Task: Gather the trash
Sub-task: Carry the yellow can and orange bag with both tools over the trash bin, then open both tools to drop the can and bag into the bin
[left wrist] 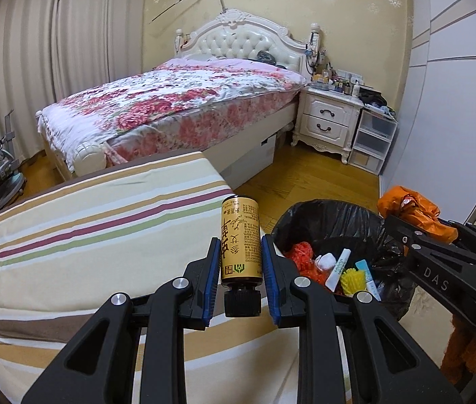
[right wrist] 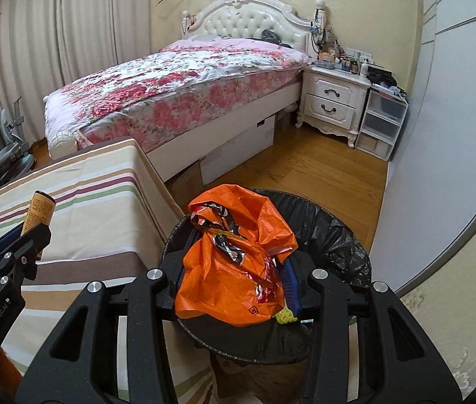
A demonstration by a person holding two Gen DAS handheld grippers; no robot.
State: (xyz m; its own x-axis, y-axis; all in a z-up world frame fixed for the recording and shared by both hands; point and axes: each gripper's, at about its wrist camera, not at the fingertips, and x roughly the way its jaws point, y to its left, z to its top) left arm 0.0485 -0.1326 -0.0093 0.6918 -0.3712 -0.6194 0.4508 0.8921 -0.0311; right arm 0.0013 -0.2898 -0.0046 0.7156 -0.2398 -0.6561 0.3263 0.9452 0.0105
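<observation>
- Left claw (left wrist: 240,262) is closed on a gold bottle (left wrist: 240,240); blue pads are pressed to both sides of the label, black cap twd the camera, base pointing away.
- Bottle is held above the edge of a striped mattress (left wrist: 86,222), just left of the bin.
- Right claw (right wrist: 238,269) is clamped on a crumpled orange plastic bag (right wrist: 238,269); fingertips are mostly hidden by the bag, a blue pad (right wrist: 292,286) is seen at its right side.
- Bag is held over the near rim of the trash bin (right wrist: 335,235), w/ a red-black-white wrapper (right wrist: 219,222) showing in its folds.
- Bin is lined w/ a black bag; in the left view red netting (left wrist: 300,252), a white tube (left wrist: 337,269), a yellow spiky item (left wrist: 352,281) and a white wad (left wrist: 326,262) are seen inside.
- Bin stands on the wood floor (right wrist: 322,168), betw. the striped mattress and a pale wardrobe door (right wrist: 440,168).
- Further back: a bed (right wrist: 187,91) w/ pink floral cover and tufted white headboard.
- Beside it a white nightstand (right wrist: 334,101) w/ cluttered top, then clear plastic drawers (right wrist: 382,124).
- Cardboard boxes (right wrist: 238,155) are seen under the bed; curtains (right wrist: 52,50) cover the left wall.
</observation>
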